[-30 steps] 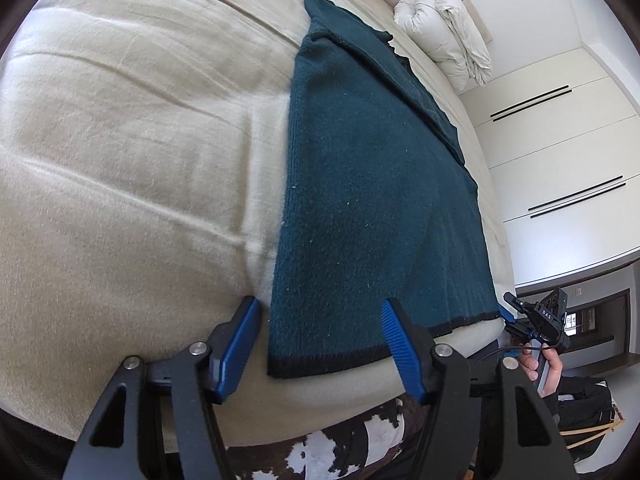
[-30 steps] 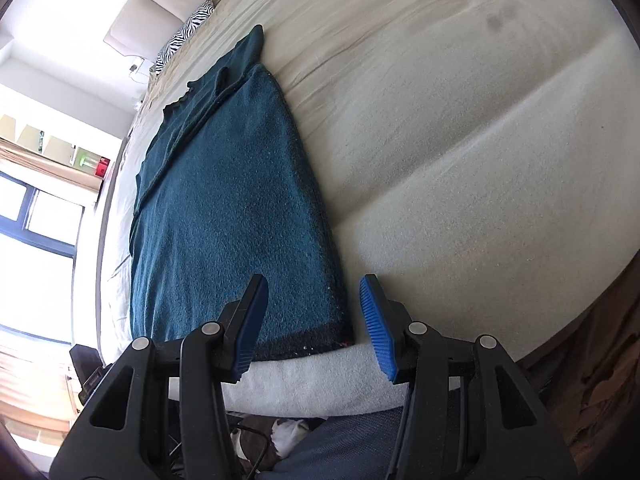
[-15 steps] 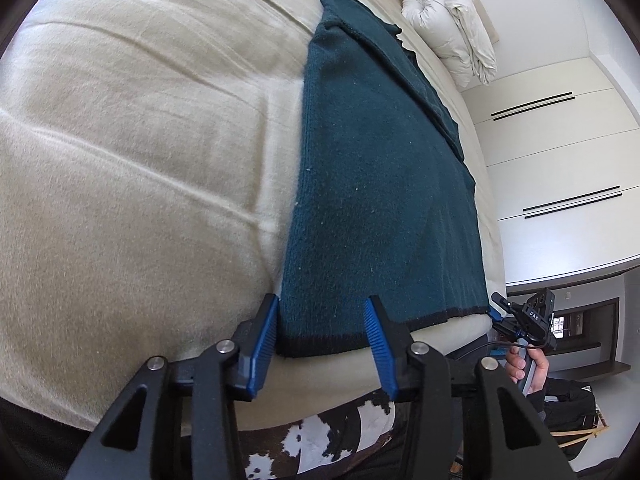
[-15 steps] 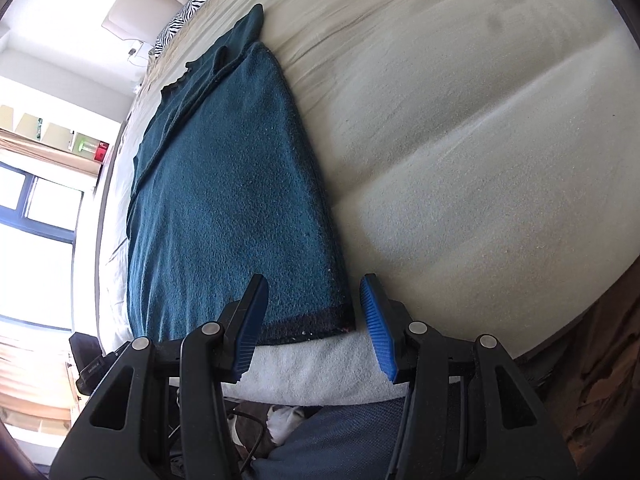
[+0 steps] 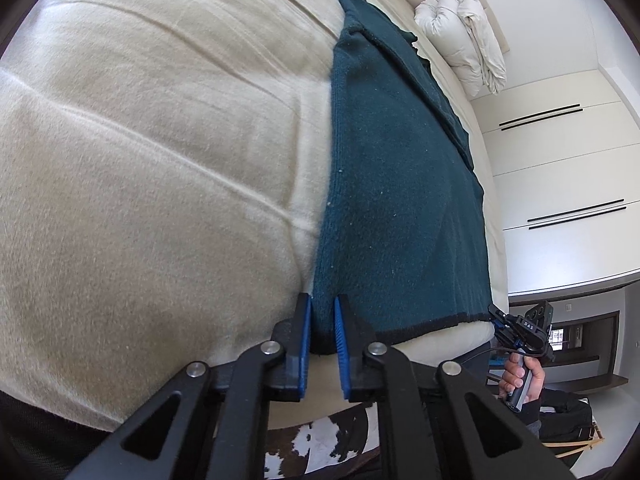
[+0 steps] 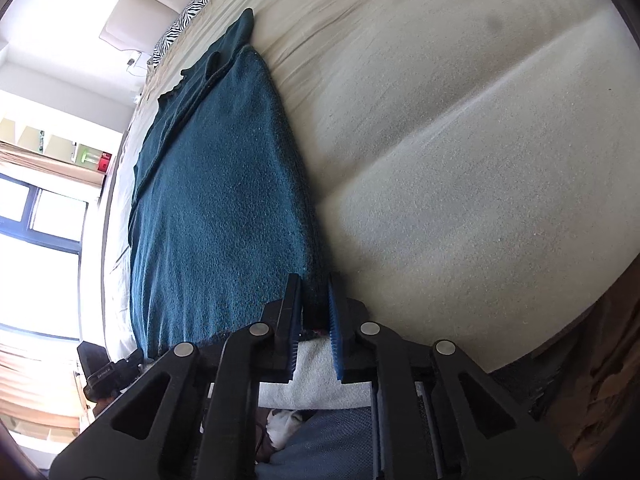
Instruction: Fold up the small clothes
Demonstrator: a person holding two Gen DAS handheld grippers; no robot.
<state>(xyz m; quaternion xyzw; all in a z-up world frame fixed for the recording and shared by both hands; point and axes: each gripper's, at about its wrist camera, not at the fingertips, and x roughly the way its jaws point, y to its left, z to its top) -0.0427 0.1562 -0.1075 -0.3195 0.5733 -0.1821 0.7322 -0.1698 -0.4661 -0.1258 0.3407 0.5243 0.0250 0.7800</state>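
A dark teal knit sweater (image 5: 392, 184) lies flat and lengthwise on a cream bed (image 5: 140, 160), its black-trimmed hem at the near edge. My left gripper (image 5: 322, 320) is shut on the hem's near left corner. In the right wrist view the sweater (image 6: 224, 208) also shows, and my right gripper (image 6: 314, 304) is shut on its near right corner. The right gripper also shows in the left wrist view (image 5: 520, 328), at the hem's other corner.
A folded white duvet (image 5: 464, 36) lies at the far end of the bed. White wardrobe doors (image 5: 560, 168) stand to the right. A zebra pillow (image 6: 180, 28) and a window (image 6: 36, 216) are on the left. A cowhide rug (image 5: 320, 440) lies below the bed edge.
Both grippers moved forward onto the sweater's near hem corners and closed on them; a second ago both were open just short of the hem.
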